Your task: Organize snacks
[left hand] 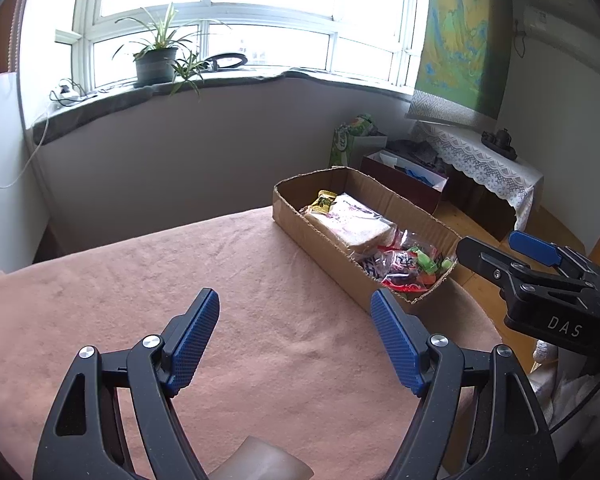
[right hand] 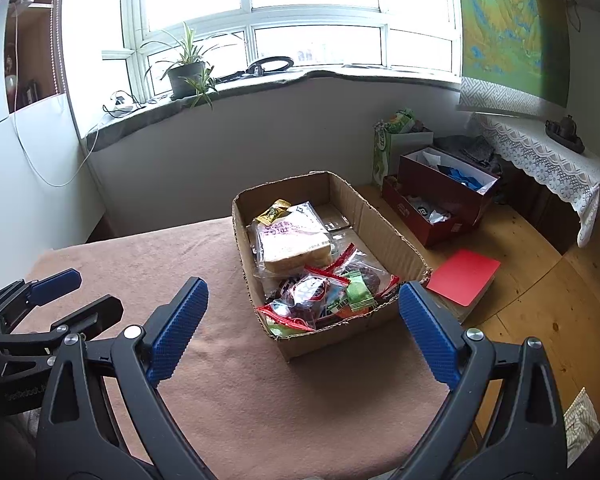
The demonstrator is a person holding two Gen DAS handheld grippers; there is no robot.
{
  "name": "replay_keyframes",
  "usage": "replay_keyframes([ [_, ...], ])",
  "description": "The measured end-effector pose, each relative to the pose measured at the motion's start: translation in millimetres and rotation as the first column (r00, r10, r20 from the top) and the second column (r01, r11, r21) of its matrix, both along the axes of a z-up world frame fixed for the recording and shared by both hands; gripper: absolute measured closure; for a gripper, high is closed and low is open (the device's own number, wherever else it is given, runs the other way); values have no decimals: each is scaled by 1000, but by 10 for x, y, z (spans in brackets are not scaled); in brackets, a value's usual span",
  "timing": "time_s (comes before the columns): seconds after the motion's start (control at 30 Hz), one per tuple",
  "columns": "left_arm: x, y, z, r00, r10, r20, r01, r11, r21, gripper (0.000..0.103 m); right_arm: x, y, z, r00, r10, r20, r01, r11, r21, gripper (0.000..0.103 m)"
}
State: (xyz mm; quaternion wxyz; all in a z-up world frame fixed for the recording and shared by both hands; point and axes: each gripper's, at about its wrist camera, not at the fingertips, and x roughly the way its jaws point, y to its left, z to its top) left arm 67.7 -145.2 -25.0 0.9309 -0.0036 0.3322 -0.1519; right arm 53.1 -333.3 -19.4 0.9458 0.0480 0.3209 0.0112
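A shallow cardboard box [right hand: 384, 232] [left hand: 340, 280] stands on the right part of a table covered with a pinkish-brown cloth [right hand: 204, 264] [left hand: 180, 280]. In it lie a bagged loaf of sliced bread [right hand: 292, 246] [left hand: 352, 220], a small yellow packet [right hand: 274, 212] [left hand: 324, 202] and a bag of mixed red and green wrapped sweets [right hand: 324, 296] [left hand: 408, 268]. My left gripper [left hand: 296, 308] is open and empty above the cloth, left of the box. My right gripper [right hand: 304, 296] is open and empty, its fingers straddling the box's near end from above; it also shows in the left wrist view [left hand: 500, 248].
A pale object [left hand: 260, 460] lies at the table's near edge. On the wooden floor to the right are a red book [right hand: 464, 276], dark red boxes [right hand: 440, 204] and a green bag [right hand: 388, 148]. A lace-covered shelf [right hand: 548, 156] stands far right.
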Motion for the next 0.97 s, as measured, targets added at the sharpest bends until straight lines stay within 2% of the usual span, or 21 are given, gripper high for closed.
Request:
replay_keyframes([
  [0.97,-30,55,-7,1000,5,5,-5,1000,-13,24,-2,67,46,1000,11,-11,-12,1000,-4,5],
])
